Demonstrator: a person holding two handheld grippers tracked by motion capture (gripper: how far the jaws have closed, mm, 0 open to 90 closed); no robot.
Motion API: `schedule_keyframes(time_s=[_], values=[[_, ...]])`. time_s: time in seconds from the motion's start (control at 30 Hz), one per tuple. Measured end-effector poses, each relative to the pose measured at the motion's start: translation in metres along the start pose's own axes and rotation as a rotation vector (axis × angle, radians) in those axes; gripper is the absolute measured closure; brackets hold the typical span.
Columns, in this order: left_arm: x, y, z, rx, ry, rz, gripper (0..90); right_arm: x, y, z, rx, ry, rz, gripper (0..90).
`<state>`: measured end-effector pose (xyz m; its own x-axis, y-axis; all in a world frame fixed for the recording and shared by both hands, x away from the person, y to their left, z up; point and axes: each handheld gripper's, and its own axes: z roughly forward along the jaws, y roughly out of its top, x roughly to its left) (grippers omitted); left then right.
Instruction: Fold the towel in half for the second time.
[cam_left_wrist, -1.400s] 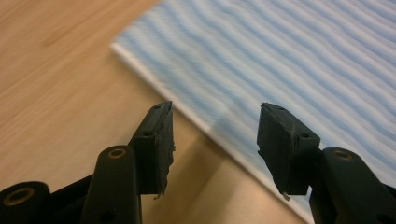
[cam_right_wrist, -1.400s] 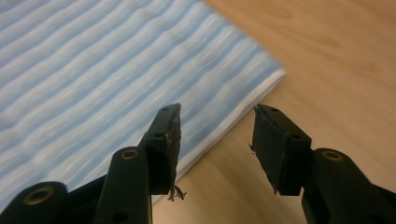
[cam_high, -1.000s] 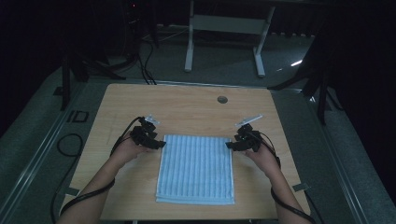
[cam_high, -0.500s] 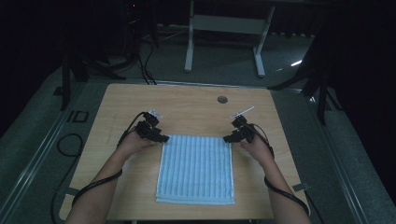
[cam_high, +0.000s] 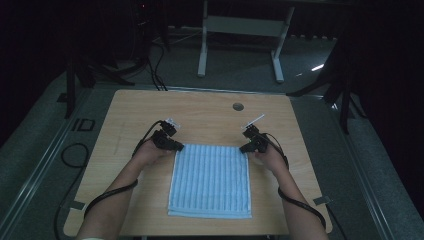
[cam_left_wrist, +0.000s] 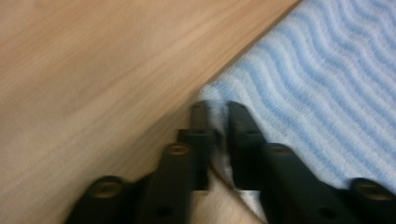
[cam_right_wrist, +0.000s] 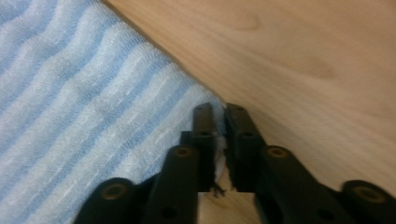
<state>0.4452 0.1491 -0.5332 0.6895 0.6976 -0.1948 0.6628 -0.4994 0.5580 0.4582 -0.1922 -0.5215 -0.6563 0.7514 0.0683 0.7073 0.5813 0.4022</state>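
A blue-and-white striped towel (cam_high: 211, 180) lies flat in the middle of the wooden table (cam_high: 130, 115). My left gripper (cam_high: 178, 146) is at its far left corner, and in the left gripper view (cam_left_wrist: 218, 112) its black jaws pinch that corner of the towel (cam_left_wrist: 327, 84). At the far right corner sits my right gripper (cam_high: 244, 149). The right gripper view (cam_right_wrist: 220, 112) has its jaws closed on the corner of the towel (cam_right_wrist: 84, 107) too.
A round grommet hole (cam_high: 238, 106) sits near the table's far edge. Cables trail from both grippers along the forearms. Beyond the table stands a white frame (cam_high: 240, 30) on the dark floor, with more cables to the left.
Both grippers moved inward from beside the towel to its far corners and closed on them. The towel itself still lies flat.
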Motion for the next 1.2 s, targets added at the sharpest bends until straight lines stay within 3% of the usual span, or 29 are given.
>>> schedule_keyframes(time_s=[0.07,0.37,0.57,0.6,0.63,0.7,0.9,1.03,1.07,1.13,1.17,1.2], values=[[0.0,0.002,-0.005,-0.024,0.001,-0.012,86.8,-0.001,0.001,-0.005,-0.034,-0.006,0.002,85.8],[-0.009,0.015,-0.039,-0.12,0.008,0.021,87.4,-0.006,0.011,-0.038,-0.123,-0.025,-0.02,86.6],[-0.017,0.016,-0.063,-0.173,-0.02,0.058,87.3,-0.005,0.011,-0.062,-0.18,-0.018,-0.025,86.6],[-0.023,0.014,-0.071,-0.18,-0.019,0.081,87.3,-0.002,0.009,-0.068,-0.196,-0.026,-0.037,86.6],[-0.031,0.01,-0.079,-0.183,-0.02,0.115,87.3,0.006,0.003,-0.083,-0.227,-0.025,-0.069,86.5],[-0.038,0.005,-0.086,-0.178,-0.034,0.141,87.3,0.014,-0.004,-0.094,-0.253,-0.016,-0.099,86.5],[-0.057,-0.023,-0.106,-0.198,-0.073,0.194,87.1,0.043,-0.042,-0.123,-0.332,0.041,-0.187,86.4],[-0.068,-0.038,-0.11,-0.206,-0.091,0.212,87.0,0.057,-0.061,-0.13,-0.351,0.049,-0.222,86.4],[-0.078,-0.049,-0.111,-0.207,-0.094,0.225,87.0,0.065,-0.072,-0.131,-0.358,0.056,-0.236,86.4],[-0.078,-0.049,-0.111,-0.207,-0.094,0.225,87.0,0.069,-0.077,-0.13,-0.351,0.067,-0.244,86.4],[-0.085,-0.064,-0.112,-0.223,-0.127,0.202,86.7,0.077,-0.087,-0.128,-0.339,0.069,-0.26,86.4],[-0.085,-0.064,-0.112,-0.223,-0.127,0.202,86.7,0.077,-0.087,-0.128,-0.339,0.069,-0.26,86.4]])
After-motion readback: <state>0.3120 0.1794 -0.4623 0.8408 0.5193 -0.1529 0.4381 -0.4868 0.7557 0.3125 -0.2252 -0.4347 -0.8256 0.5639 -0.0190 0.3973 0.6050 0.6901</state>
